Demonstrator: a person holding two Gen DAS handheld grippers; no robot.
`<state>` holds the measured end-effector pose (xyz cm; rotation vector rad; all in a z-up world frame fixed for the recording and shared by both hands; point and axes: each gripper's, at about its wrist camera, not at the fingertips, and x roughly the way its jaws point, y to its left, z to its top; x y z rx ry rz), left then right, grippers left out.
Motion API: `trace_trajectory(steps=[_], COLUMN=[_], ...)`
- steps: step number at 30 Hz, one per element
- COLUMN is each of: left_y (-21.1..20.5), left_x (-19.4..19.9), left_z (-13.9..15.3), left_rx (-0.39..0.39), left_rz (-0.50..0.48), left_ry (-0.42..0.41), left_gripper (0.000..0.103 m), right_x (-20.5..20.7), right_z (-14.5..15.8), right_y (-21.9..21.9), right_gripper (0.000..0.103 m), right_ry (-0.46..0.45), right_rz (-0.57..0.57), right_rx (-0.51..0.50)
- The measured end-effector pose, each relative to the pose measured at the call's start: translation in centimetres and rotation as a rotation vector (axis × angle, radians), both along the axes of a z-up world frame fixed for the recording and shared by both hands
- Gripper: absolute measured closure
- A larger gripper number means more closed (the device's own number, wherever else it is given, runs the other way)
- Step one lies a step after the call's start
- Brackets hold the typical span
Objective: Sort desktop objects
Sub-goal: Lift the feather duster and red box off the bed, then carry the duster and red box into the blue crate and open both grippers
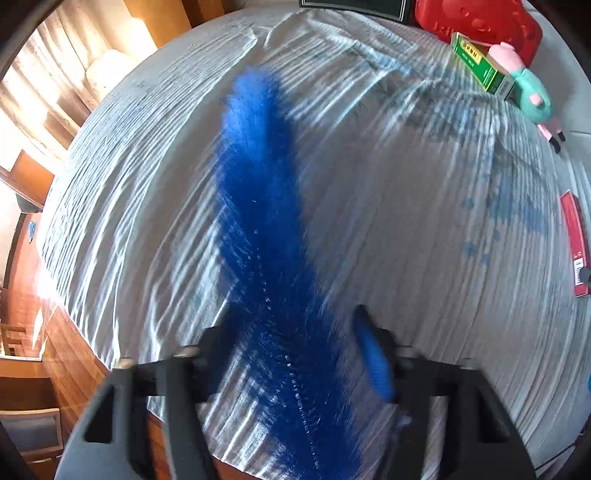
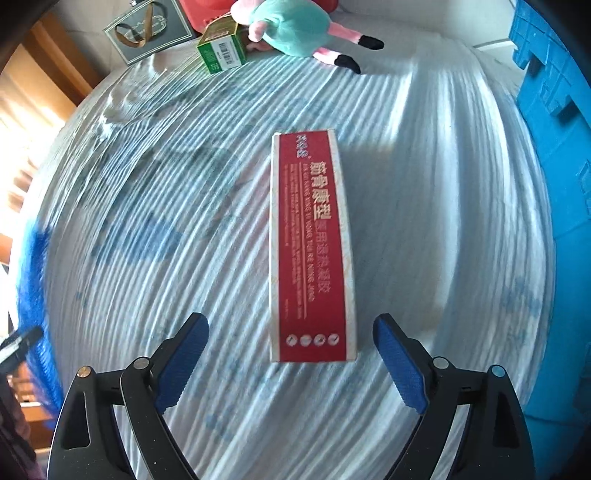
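Observation:
A long blue bristle brush [image 1: 258, 206] lies along the striped cloth, and its lower part runs between the fingers of my left gripper [image 1: 295, 317]. Its jaws stand partly apart around the bristles. The right pad [image 1: 375, 362] shows a thin gap beside the brush, so I see no grip. A red and white carton [image 2: 312, 243] lies flat on the cloth, its near end between the wide-open fingers of my right gripper [image 2: 291, 321], which touch neither side. The same carton [image 1: 576, 240] shows at the right edge of the left wrist view. The brush [image 2: 37, 266] is a blue blur at the left edge.
At the far side lie a green box [image 2: 221, 48], a pink plush toy in a teal dress [image 2: 295, 29], a red case [image 1: 480, 18] and a dark gift bag [image 2: 147, 29]. A blue crate [image 2: 554, 147] stands at the right. The table edge [image 1: 74, 332] drops off at the left.

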<state>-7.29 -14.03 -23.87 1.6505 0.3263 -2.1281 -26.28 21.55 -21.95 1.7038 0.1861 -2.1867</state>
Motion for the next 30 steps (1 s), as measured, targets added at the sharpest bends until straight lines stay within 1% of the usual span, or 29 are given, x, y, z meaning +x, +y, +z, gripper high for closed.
trace_trajectory(steps=[1, 2, 3, 7, 8, 9, 10, 11, 12, 14, 16, 18, 21, 22, 23, 25, 28, 30], left_y=[0.1, 0.0, -0.1, -0.3, -0.3, -0.2, -0.3, -0.2, -0.1, 0.1, 0.2, 0.7, 1.6, 2.2, 2.6, 3.5, 5.0, 5.9], left_x=[-0.1, 0.0, 0.0, -0.2, -0.3, -0.5, -0.6, -0.7, -0.9, -1.2, -0.8, -1.3, -1.3, -1.8, -3.3, -4.6, -5.5, -5.6], left_z=[-0.4, -0.4, -0.3, 0.3, 0.6, 1.2, 1.7, 2.2, 3.0, 4.4, 5.9, 7.3, 10.2, 10.8, 11.1, 12.1, 14.3, 16.1], left_rx=[0.011, 0.025, 0.024, 0.017, 0.009, 0.001, -0.001, -0.003, -0.012, -0.037, -0.052, -0.06, -0.081, -0.081, -0.079, -0.076, -0.073, -0.074], left_rz=[0.005, 0.01, 0.012, -0.004, -0.012, -0.021, -0.025, -0.031, -0.041, -0.062, -0.083, -0.104, -0.152, -0.161, -0.174, -0.202, -0.249, -0.284], left_ry=[-0.012, 0.005, 0.015, 0.032, 0.039, 0.051, 0.062, 0.075, 0.092, 0.124, 0.16, 0.197, 0.259, 0.273, 0.286, 0.316, 0.369, 0.406], left_gripper=[0.073, 0.077, 0.084, 0.088, 0.089, 0.09, 0.091, 0.091, 0.091, 0.091, 0.091, 0.091, 0.091, 0.091, 0.091, 0.091, 0.091, 0.091], right_x=[-0.2, -0.6, -1.3, -2.3, -2.6, -2.8, -2.9, -3.0, -2.9, -2.4, -1.8, -1.0, -0.3, 0.1, 0.1, 0.6, 1.6, 1.9], right_z=[-0.3, -0.5, -1.0, -2.0, -2.1, -2.2, -2.1, -1.8, -1.6, -0.8, 0.3, 1.8, 5.1, 6.4, 7.1, 9.3, 12.8, 14.6], right_y=[0.0, -0.4, -1.6, -3.3, -3.4, -3.5, -3.6, -3.8, -4.0, -4.0, -3.7, -3.8, -4.1, -3.9, -4.5, -3.7, -3.0, -2.9], right_gripper=[0.011, 0.011, 0.011, 0.013, 0.02, 0.032, 0.038, 0.057, 0.06, 0.06, 0.06, 0.06, 0.06, 0.06, 0.06, 0.06, 0.06, 0.06], right_ry=[0.005, 0.01, 0.014, 0.029, 0.035, 0.048, 0.066, 0.071, 0.072, 0.1, 0.117, 0.143, 0.206, 0.231, 0.249, 0.293, 0.364, 0.405], right_rz=[-0.002, -0.003, -0.005, -0.015, -0.019, -0.025, -0.02, -0.012, -0.007, -0.004, -0.003, 0.002, 0.003, 0.0, -0.002, -0.009, -0.021, -0.028], right_rx=[0.01, 0.016, 0.025, 0.063, 0.076, 0.097, 0.11, 0.105, 0.112, 0.11, 0.079, 0.046, 0.011, 0.0, -0.008, -0.026, -0.051, -0.065])
